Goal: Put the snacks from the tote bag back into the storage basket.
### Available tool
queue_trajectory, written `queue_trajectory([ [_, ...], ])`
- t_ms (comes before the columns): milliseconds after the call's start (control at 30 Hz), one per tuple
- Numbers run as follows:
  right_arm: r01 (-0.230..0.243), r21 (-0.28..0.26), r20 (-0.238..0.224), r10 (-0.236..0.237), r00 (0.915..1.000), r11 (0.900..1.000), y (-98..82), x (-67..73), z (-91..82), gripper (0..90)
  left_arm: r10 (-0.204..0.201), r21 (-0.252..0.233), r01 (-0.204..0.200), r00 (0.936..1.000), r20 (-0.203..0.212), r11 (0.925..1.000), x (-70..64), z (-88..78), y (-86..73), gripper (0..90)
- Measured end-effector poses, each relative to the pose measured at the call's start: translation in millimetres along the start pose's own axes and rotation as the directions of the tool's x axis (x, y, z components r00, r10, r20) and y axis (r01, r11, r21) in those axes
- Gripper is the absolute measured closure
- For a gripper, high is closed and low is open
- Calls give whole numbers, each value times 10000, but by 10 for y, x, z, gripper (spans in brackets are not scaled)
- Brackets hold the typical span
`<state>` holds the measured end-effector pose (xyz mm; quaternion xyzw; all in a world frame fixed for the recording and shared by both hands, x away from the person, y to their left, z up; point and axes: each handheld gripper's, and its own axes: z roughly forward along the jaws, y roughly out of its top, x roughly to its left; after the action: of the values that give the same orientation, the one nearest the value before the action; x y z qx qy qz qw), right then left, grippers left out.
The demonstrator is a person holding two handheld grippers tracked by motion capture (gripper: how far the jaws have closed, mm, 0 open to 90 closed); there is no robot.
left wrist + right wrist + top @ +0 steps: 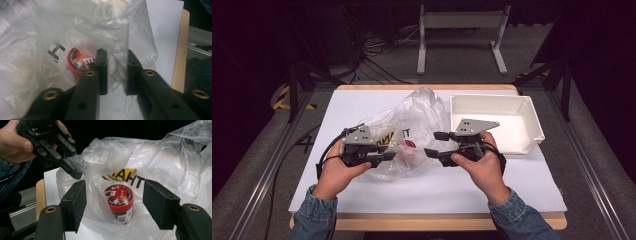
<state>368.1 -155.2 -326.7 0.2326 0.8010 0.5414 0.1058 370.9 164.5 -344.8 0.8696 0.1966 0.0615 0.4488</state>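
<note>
Right gripper view, red can (119,202) upright in plastic bag (160,160), lid up, axis vert.

The red-lidded jar (119,202) is walled in by the crumpled plastic bag (412,120). Bare table (437,192) is left along the near edge, while the far right is blocked by the white bin (532,117).

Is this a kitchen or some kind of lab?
Probably a lab or recording studio: a white-topped table on a dark floor, loose cables behind it, and dark curtains all round.
</note>
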Motion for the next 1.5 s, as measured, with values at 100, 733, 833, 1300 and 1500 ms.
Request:
queue_trajectory([
  [100, -82, 17, 62, 81, 9999, 10000, -20, -34, -4, 358, -105, 218, 99, 9996, 257, 9997, 5, 28, -44, 850],
  [733, -616, 1435, 257, 585, 9980, 9877, -371, -236, 311, 349, -1196, 2123, 955, 9874, 1036, 9725, 91, 391, -358, 859],
  [833, -752, 1754, 213, 726, 9971, 9816, -426, -268, 383, 340, -1437, 2317, 1168, 9843, 1025, 9657, 132, 425, -405, 859],
  [1300, -938, 3162, 903, 685, 9936, 9441, -730, -364, 666, 350, -2084, 3454, 1638, 9733, 960, 9241, 249, 475, -562, 859],
  [1500, -1088, 3468, 1364, 647, 9885, 9316, -788, -428, 687, 353, -2187, 3674, 1857, 9745, 499, 9113, 320, 478, -622, 861],
])
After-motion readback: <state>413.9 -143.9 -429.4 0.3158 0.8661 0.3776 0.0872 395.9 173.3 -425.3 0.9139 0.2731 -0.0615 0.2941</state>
